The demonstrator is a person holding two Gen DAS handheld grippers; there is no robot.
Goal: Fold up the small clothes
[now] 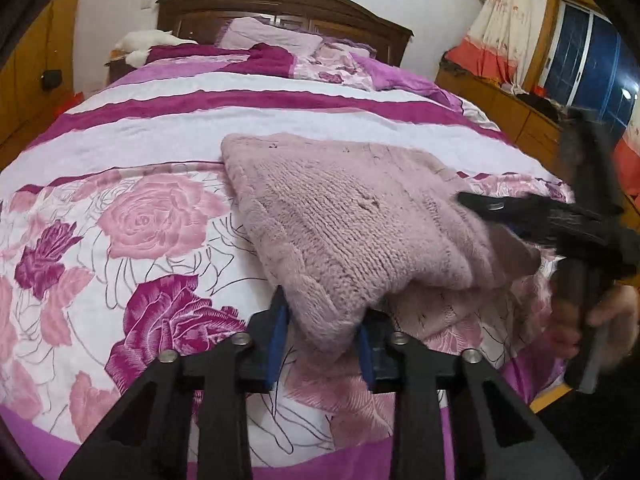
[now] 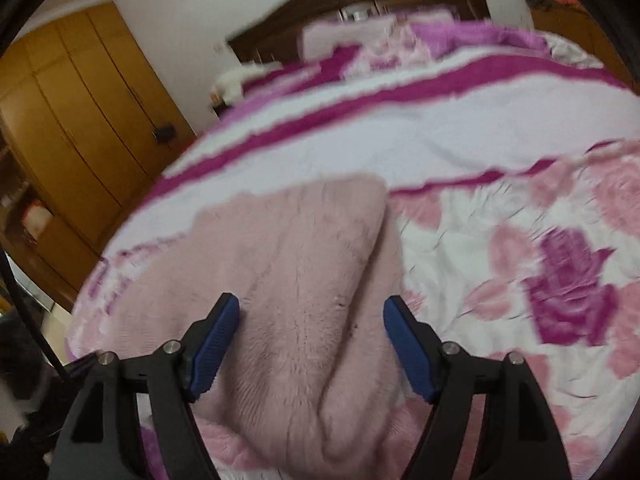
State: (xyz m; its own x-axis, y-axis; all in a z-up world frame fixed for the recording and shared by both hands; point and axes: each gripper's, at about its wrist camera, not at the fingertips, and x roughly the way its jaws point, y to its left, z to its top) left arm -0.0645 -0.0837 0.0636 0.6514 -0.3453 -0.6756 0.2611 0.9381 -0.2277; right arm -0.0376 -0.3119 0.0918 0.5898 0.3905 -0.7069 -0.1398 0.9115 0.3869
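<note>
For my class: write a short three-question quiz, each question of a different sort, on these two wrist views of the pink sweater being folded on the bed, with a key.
1. True or false: the right gripper is clamped on the pink sweater.
2. Multiple choice: what does the sweater lie on? A) a wooden floor B) a floral bedspread C) a chair
3. Short answer: which gripper has sweater fabric between its blue pads?

Key
1. False: its jaws stand wide apart above the sweater.
2. B
3. The left gripper, at the sweater's near corner.
</note>
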